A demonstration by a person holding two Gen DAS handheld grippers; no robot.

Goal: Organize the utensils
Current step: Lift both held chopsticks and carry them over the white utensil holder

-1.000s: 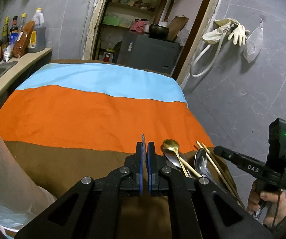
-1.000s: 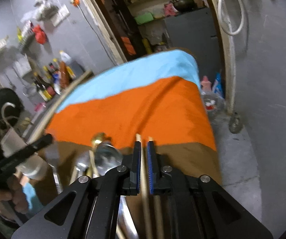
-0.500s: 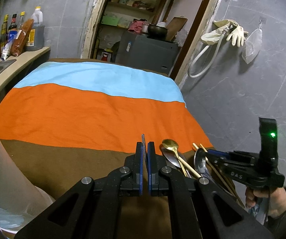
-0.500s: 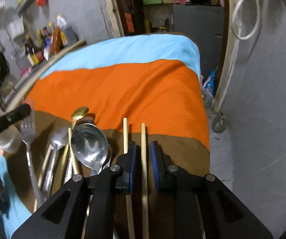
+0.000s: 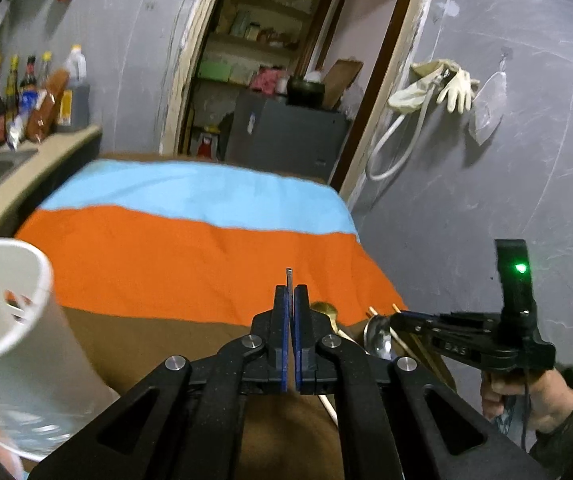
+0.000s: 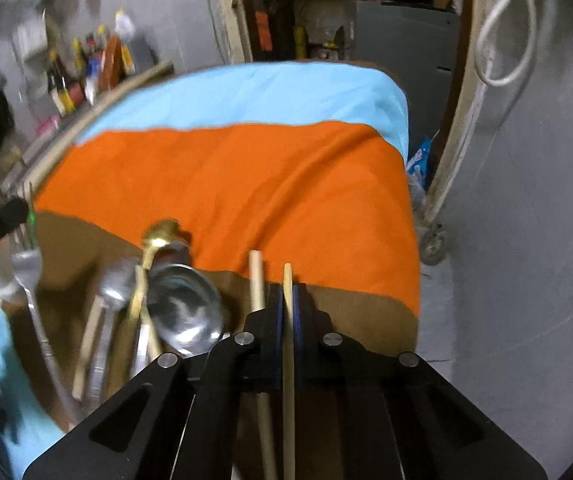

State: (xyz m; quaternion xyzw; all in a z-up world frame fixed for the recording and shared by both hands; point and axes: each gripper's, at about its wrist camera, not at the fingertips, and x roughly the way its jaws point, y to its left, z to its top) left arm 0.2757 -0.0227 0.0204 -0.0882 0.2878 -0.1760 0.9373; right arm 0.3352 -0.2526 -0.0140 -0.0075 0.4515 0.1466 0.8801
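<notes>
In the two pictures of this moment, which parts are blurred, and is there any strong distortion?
Right wrist view: motion blur smears the spoons and bottles; the gripped chopstick stays sharp. Left wrist view: mostly sharper, though the white holder is soft. Both views: fisheye bends the walls, with dark corners.

Black tool (image 5: 291, 300) with blue pads, silver screws, green light.

From the left camera, the desk (image 5: 190, 248) lies bare from 10 to 1 o'clock. A white tub (image 5: 10, 312) blocks 8 to 9 o'clock. Utensils (image 6: 154, 312) crowd the right camera's 9 to 11 o'clock; a loose chopstick (image 6: 257, 284) lies just left of the fingers. A wall (image 6: 526, 200) closes off 2 to 4 o'clock.
</notes>
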